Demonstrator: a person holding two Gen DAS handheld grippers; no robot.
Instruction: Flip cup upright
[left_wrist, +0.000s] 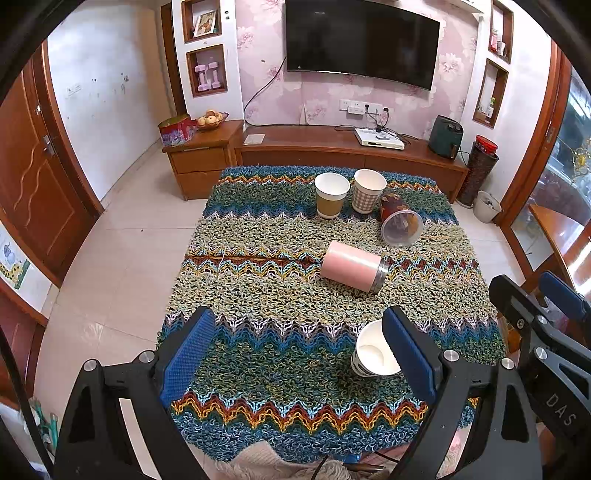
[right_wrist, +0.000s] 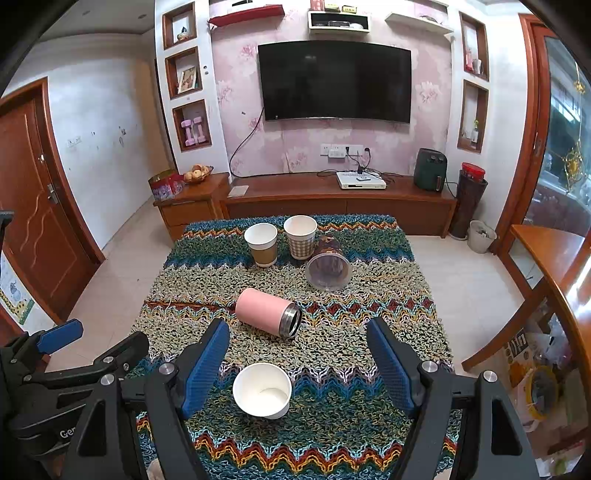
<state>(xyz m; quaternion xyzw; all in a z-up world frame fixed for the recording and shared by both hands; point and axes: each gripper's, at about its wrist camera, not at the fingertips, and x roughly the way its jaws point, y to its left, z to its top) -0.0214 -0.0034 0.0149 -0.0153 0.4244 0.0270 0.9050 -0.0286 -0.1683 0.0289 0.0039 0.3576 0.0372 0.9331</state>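
A pink steel-rimmed cup (left_wrist: 351, 266) lies on its side mid-table, mouth to the right; it also shows in the right wrist view (right_wrist: 266, 312). A clear plastic cup (left_wrist: 400, 223) lies on its side behind it, also in the right wrist view (right_wrist: 328, 268). A white paper cup (right_wrist: 263, 395) stands upright near the front, between the fingers of my right gripper (right_wrist: 299, 360), which is open and empty. My left gripper (left_wrist: 297, 349) is open and empty; the white cup (left_wrist: 371, 350) sits just left of its right finger.
Two upright paper cups, brown-sleeved (left_wrist: 330, 195) and checked (left_wrist: 367, 190), stand at the table's far edge. A knitted zigzag cloth (left_wrist: 280, 354) covers the table. A TV cabinet (left_wrist: 347, 149) stands behind it, and a wooden table (right_wrist: 546, 258) to the right.
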